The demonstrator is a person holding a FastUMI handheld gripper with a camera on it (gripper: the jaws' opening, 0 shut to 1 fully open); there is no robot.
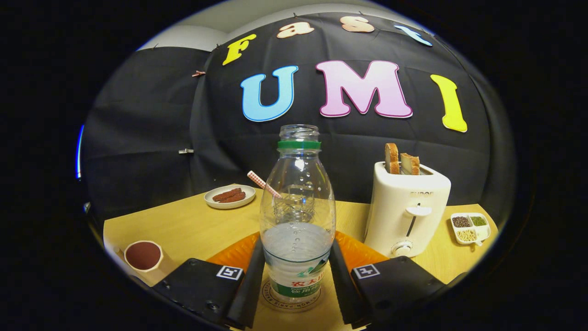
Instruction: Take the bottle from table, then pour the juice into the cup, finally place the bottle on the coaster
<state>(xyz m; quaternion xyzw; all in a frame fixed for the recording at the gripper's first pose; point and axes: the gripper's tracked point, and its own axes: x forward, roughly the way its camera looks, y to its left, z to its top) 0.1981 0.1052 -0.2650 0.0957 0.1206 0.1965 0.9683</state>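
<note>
Your claw [296, 276] has its two black fingers [250, 287] pressed on either side of the clear, uncapped plastic bottle [297, 216], which stands upright on the round orange coaster [356, 250]. On the wooden counter [183, 225], the paper cup of dark juice [143, 257] sits near the left edge, the white toaster [406, 207] toward the right.

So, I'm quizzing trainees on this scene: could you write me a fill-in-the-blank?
1. The bottle stands between the two ____.
2. Under the bottle lies a round ____.
3. Two bread slices stick out of the ____.
4. The bottle has no ____ on its neck.

Missing: fingers; coaster; toaster; cap
</note>
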